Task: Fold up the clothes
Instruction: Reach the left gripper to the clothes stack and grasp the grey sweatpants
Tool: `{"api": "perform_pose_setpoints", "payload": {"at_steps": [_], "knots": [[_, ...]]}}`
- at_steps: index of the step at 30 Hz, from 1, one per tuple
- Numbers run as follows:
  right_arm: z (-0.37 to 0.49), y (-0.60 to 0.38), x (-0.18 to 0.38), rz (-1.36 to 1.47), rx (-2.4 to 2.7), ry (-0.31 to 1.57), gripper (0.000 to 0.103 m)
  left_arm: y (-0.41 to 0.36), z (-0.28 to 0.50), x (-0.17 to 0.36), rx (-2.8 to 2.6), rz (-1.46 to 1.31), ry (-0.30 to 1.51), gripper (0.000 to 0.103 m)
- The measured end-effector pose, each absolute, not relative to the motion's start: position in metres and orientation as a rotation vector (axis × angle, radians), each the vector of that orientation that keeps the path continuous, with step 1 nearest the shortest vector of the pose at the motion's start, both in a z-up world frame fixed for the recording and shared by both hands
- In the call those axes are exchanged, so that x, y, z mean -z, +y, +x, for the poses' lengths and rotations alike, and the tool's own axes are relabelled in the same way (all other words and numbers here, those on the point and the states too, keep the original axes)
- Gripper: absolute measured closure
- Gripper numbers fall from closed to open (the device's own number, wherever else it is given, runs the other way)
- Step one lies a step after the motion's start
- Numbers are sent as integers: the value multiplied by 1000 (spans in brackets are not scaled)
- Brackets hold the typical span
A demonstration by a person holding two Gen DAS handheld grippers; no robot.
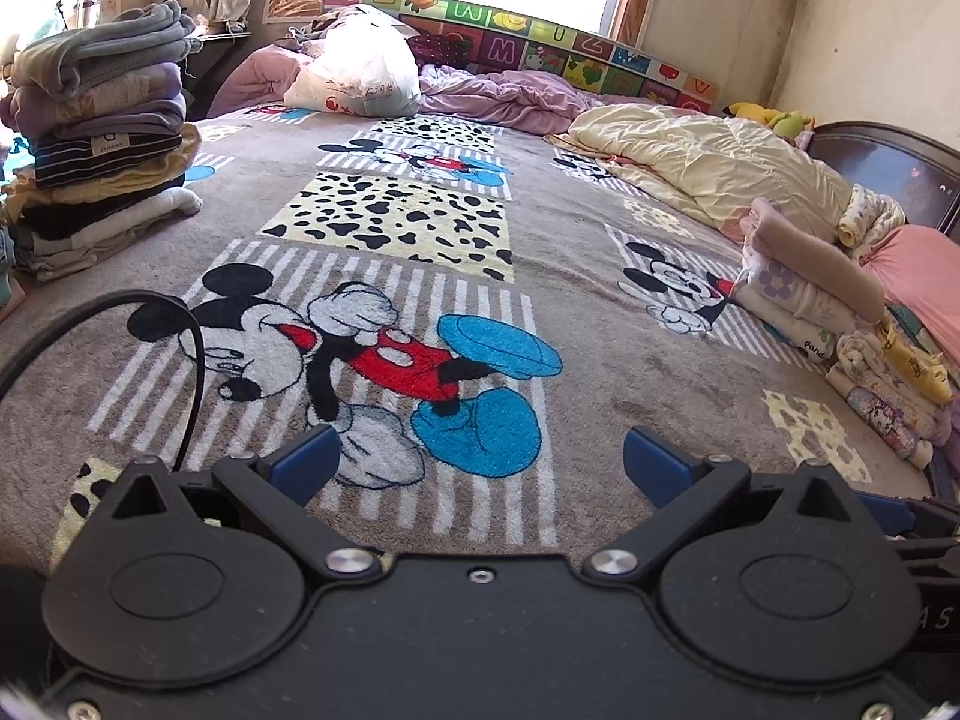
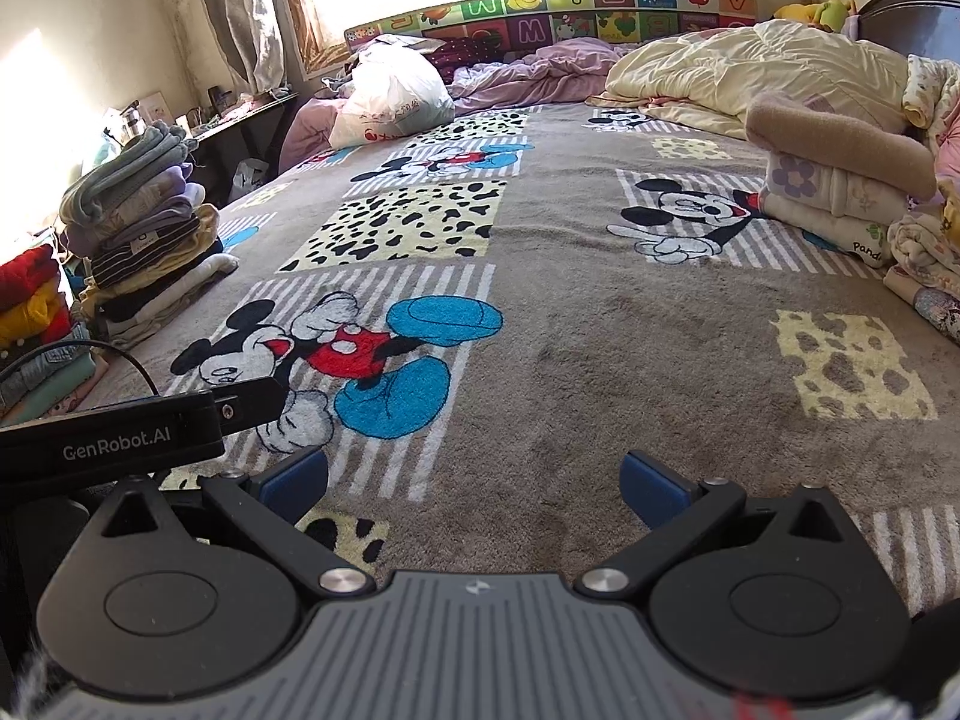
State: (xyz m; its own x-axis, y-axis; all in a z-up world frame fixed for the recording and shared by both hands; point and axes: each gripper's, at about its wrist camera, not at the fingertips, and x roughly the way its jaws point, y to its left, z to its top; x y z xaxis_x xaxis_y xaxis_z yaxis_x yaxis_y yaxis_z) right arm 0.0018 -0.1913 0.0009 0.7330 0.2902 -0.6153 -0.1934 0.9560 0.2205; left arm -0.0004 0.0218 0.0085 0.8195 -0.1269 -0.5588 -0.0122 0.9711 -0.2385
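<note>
Clothes lie in stacks: one [image 1: 102, 138] far left of the left gripper [image 1: 480, 468], another [image 2: 840, 192] far right of the right gripper [image 2: 474, 486]. Both jaws apart, empty. Fabric likely soft, light; pinch an edge.

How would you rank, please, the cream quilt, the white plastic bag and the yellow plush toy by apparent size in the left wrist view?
1. cream quilt
2. white plastic bag
3. yellow plush toy

All lie far off, so true sizes remain unsure.
</note>
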Motion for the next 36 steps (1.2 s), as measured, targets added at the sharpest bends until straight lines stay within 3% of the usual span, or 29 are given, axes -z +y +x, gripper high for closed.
{"api": "perform_pose_setpoints", "payload": {"at_steps": [9, 17, 27, 30, 36], "knots": [[13, -182, -23, 144, -351, 639, 0, 103, -18, -66, -74, -509, 327, 0], [30, -173, -35, 163, -434, 603, 0, 211, -23, -110, -386, -498, 73, 0], [55, -164, -30, 195, -465, 619, 0, 296, 55, -136, -460, -427, 119, 3], [63, -165, -25, 208, -455, 632, 0, 313, 86, -134, -462, -411, 148, 21], [76, -175, -3, 233, -419, 686, 0, 331, 129, -123, -493, -411, 234, 26]]}}
